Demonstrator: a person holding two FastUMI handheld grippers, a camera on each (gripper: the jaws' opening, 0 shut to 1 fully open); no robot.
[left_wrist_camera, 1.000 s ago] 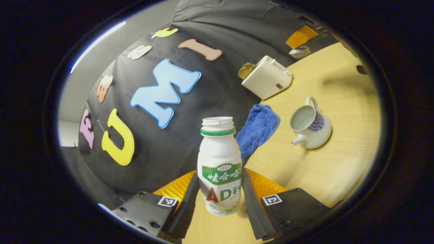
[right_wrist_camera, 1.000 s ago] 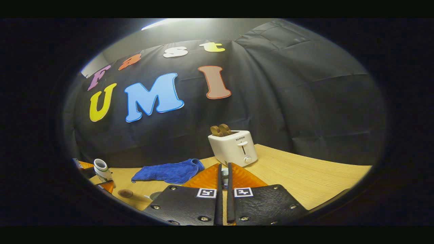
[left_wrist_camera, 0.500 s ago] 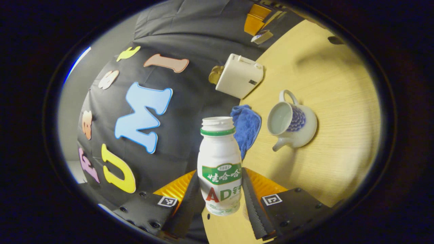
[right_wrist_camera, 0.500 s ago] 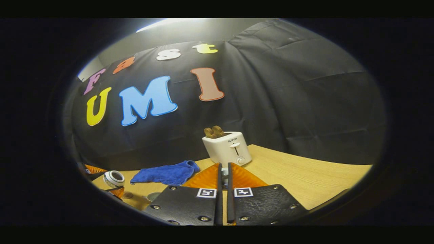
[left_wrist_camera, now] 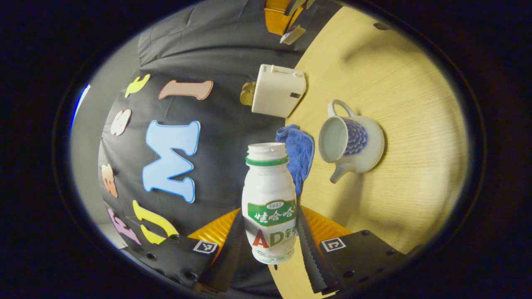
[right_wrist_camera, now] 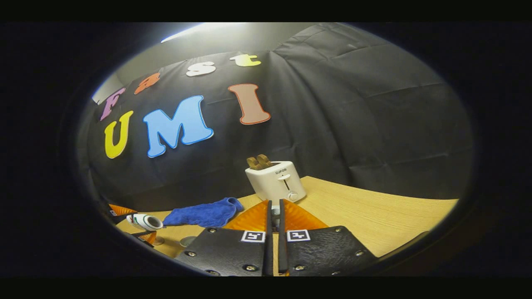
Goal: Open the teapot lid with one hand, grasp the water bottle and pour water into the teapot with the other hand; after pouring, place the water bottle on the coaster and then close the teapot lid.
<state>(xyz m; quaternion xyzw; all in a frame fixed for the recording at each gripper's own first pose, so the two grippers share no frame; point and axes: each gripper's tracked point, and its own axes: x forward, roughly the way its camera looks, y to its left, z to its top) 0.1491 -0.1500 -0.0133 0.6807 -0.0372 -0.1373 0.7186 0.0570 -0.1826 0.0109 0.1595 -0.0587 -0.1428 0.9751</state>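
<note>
Bottle: white water bottle (left_wrist_camera: 269, 203), cap off, green neck ring, held off the worktop and tipped on its side, mouth toward the teapot; seen far left in right gripper view too (right_wrist_camera: 144, 221).
Left claw: (left_wrist_camera: 269, 238) clamped on bottle's lower body, one finger each side, both pressing.
Teapot: white w/ blue pattern (left_wrist_camera: 351, 141), lid off, opening bare, sits on worktop (left_wrist_camera: 415, 137) just beside bottle's mouth in left gripper view; spout points toward left claw, handle away.
Right claw: (right_wrist_camera: 274, 216) fingers nearly together, narrow slit, small pale thing pinched between them, prob. the lid, can't tell for sure. Also at top of left gripper view (left_wrist_camera: 286, 23).
Cloth: blue (left_wrist_camera: 297, 153), crumpled, betw. bottle and toaster.
Toaster: white (right_wrist_camera: 275, 181), bread in slots, at worktop's back edge by black wall.
</note>
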